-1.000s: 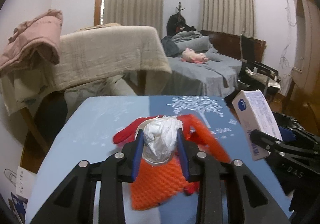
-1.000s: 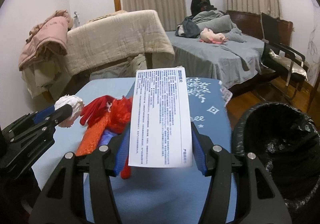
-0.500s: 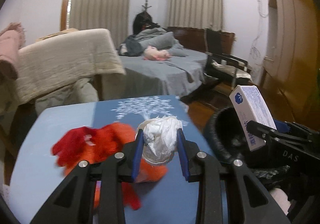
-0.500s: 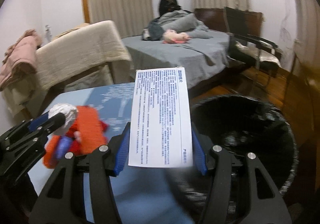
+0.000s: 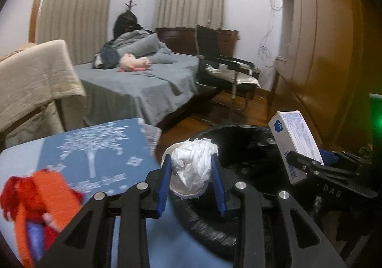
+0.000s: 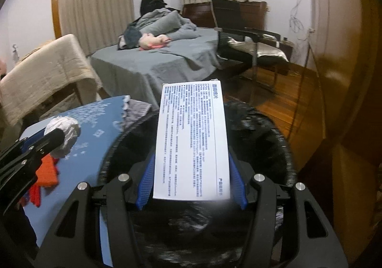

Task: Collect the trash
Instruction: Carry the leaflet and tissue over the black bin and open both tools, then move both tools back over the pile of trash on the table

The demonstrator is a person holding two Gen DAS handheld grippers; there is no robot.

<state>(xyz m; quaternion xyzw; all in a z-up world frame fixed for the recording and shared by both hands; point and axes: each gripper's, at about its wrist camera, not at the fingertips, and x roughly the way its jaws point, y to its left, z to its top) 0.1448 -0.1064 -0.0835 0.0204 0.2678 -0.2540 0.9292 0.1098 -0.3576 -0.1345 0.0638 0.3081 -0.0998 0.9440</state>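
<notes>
Trash fills both my grippers above a round bin [image 6: 274,139] lined with glossy black plastic. My left gripper [image 5: 192,170] pinches a crumpled white paper wad [image 5: 193,167], soft and creased, between ribbed blue pads, held over the bin's rim at the bin's nine o'clock. My right gripper [image 6: 191,172] clamps a flat white cardboard box [image 6: 192,139], a long rectangle covered in dense blue print too small to read, over the bin's centre. In the left wrist view the box's end [image 5: 278,124] carries a blue flower-like emblem, and the right gripper's black arm reads "DAS". At nine o'clock of the bin, a blue tablecloth [image 5: 95,155] with a white tree print bears an orange knobbly sheet [image 5: 47,186].
</notes>
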